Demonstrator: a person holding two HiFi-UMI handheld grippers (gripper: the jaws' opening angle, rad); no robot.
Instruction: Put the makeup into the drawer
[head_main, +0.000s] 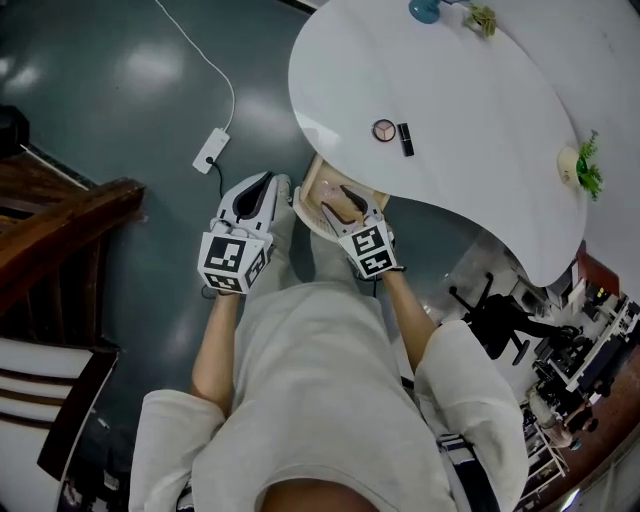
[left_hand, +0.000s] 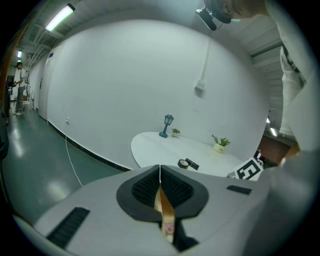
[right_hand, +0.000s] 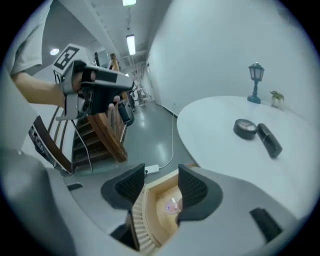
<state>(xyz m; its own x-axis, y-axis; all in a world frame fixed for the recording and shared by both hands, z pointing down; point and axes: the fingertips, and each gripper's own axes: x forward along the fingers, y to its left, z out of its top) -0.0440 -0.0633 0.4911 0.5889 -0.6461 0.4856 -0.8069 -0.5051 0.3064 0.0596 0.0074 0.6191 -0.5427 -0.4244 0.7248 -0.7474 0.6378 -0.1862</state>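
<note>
A round compact (head_main: 384, 130) and a black lipstick tube (head_main: 405, 139) lie side by side on the white table (head_main: 470, 110). Both show again in the right gripper view, compact (right_hand: 245, 128) and lipstick (right_hand: 269, 140). Under the table's near edge an open wooden drawer (head_main: 315, 190) sticks out. My right gripper (head_main: 340, 205) hangs over it, open with nothing between the pads; through its gap (right_hand: 161, 182) I see the drawer floor and a small pinkish item (right_hand: 172, 205). My left gripper (head_main: 262, 188) is left of the drawer, its pads (left_hand: 150, 186) pressed together, holding nothing.
A white power strip (head_main: 210, 150) and its cable lie on the grey floor left of the table. Dark wooden stairs (head_main: 60, 220) stand at far left. A small blue lamp (head_main: 425, 10) and potted plants (head_main: 585, 170) sit on the table's far side. A black chair (head_main: 500, 320) is at right.
</note>
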